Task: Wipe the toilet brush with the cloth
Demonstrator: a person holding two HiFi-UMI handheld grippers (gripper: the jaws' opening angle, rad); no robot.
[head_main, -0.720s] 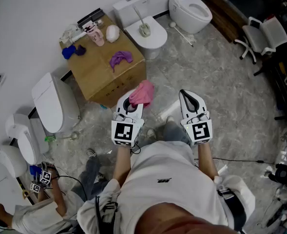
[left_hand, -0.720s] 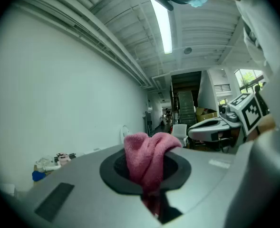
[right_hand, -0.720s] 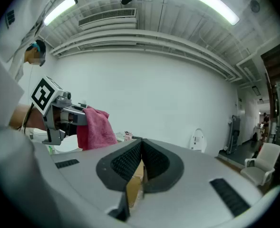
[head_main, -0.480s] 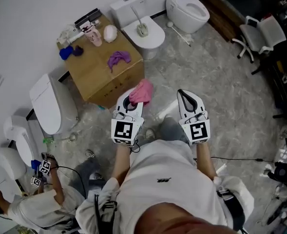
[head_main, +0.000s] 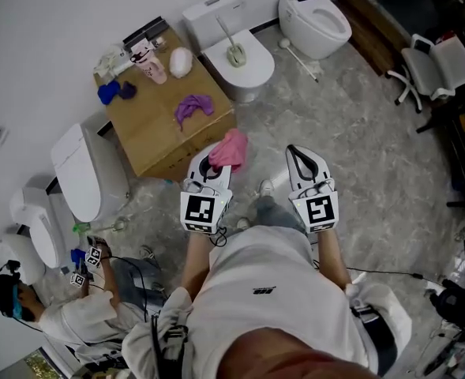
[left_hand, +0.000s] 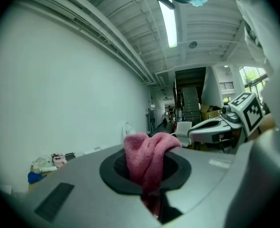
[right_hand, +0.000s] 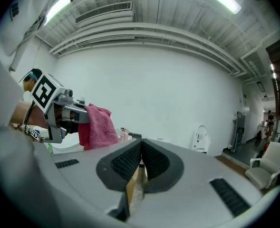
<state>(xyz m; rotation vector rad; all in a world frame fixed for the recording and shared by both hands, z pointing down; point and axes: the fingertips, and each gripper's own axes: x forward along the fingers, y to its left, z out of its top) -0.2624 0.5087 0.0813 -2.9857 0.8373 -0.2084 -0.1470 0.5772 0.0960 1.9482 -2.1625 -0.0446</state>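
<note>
Cloth (left_hand: 148,156), pink, is held clamped between the closed jaws of the left gripper (head_main: 215,161). Right gripper (right_hand: 141,151), just beside it, is seen pressed shut, nothing between its pads. Toilet brush (head_main: 232,44) is noted well ahead of both, on a white toilet (head_main: 252,71) beside a cardboard box (head_main: 165,121).

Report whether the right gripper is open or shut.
Shut. In its own view, the right gripper shows its ribbed pads meeting along a thin seam, with nothing clamped between them.
</note>
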